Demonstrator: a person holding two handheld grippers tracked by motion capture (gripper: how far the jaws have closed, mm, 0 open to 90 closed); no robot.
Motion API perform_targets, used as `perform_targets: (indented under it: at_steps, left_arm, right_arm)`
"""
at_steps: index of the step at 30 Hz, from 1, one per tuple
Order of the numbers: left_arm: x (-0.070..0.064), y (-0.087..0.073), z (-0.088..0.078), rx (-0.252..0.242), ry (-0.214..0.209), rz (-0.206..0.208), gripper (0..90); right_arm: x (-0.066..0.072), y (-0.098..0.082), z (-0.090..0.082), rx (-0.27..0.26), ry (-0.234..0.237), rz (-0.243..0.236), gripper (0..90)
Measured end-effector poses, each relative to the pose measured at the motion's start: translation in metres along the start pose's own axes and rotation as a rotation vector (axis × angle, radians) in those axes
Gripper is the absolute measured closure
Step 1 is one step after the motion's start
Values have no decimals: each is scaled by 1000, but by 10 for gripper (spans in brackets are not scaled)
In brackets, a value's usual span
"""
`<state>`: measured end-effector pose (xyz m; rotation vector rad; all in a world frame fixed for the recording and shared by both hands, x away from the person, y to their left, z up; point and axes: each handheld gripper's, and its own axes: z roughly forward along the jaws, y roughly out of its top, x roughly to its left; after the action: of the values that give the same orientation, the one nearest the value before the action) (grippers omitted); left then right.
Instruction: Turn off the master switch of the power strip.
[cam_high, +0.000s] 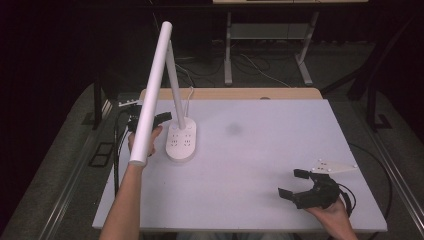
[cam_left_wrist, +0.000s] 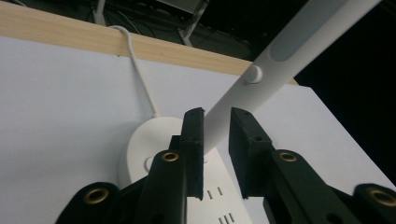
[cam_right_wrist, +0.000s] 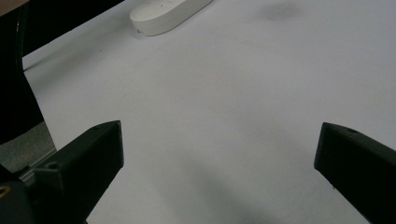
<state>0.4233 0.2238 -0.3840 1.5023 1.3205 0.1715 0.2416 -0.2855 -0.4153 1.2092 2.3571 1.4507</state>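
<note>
- Where the lamp base (cam_high: 181, 142) sits, near the left edge of the counter (cam_high: 260, 150) and a little short of the far edge, the lamp's upright post (cam_high: 175, 85) rises from the base's far end, with the long white lamp head (cam_high: 151, 95) slanting from the post's top down toward the near left.
- Left tongs (cam_left_wrist: 217, 135) come at the post from the base's left side; the jaws stand narrowly apart around the post just above the base, and whether the pads press on it cannot be told.
- Behind the base, a white cord (cam_left_wrist: 137, 70) runs off over the counter's far wooden edge (cam_left_wrist: 60, 35).
- Sockets show on the base's top in the left gripper view, just under the jaws.
- Right tongs (cam_high: 295, 184) sit well apart from the base, toward the near right corner, jaws spread wide with nothing between them.
- Between the base and the right tongs the counter is bare white surface, with a faint grey smudge (cam_high: 234, 129) to the base's right.
- Left of the base there is only a narrow strip of counter before the edge, and the lamp head overhangs it.
</note>
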Motion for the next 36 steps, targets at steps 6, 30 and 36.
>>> perform_targets:
  at_steps: [6,30,36]
  left_arm:
    - [5,-3,8,25,21,0,851]
    - [25,-18,37,136,84,26,897]
    - [28,-21,41,144,92,30,897]
  right_arm:
    - [-1,0,0,-3,-3,-3,6]
    - [-2,-1,0,0,-12,0,6]
    - [-3,-1,0,1,-15,2,6]
